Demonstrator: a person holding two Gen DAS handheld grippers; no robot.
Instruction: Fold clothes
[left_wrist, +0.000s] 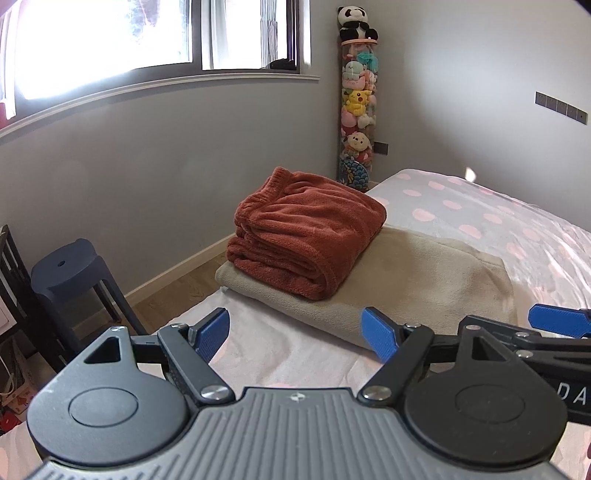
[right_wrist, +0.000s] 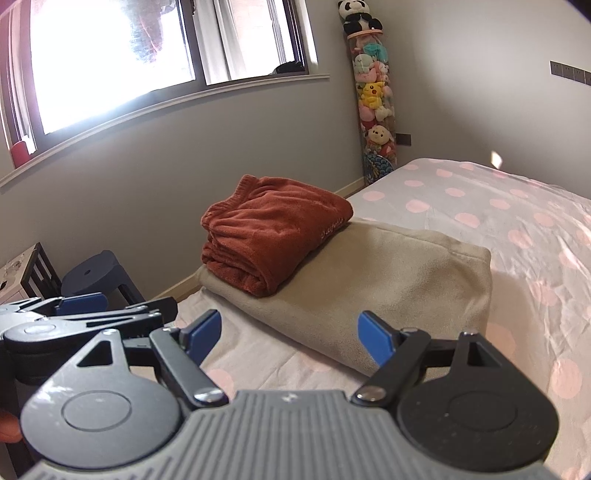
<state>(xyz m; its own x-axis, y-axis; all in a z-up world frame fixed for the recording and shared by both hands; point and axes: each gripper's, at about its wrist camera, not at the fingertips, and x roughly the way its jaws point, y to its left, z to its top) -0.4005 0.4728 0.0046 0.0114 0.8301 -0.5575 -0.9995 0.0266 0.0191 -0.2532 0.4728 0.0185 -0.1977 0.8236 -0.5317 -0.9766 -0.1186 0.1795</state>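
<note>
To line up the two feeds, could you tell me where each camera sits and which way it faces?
Left wrist: on the open left gripper, facing the rust fleece garment on the beige blanket; right gripper at right edge.
Right wrist: on the open right gripper, same stack; left gripper at left edge.
Shared: polka-dot bed, plush-toy tube.

A folded beige blanket (left_wrist: 424, 273) lies on the pink-dotted bed (left_wrist: 517, 229).

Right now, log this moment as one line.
left tongs: open, empty | right tongs: open, empty | rust garment: folded, on beige garment | bed: holds stack
</note>
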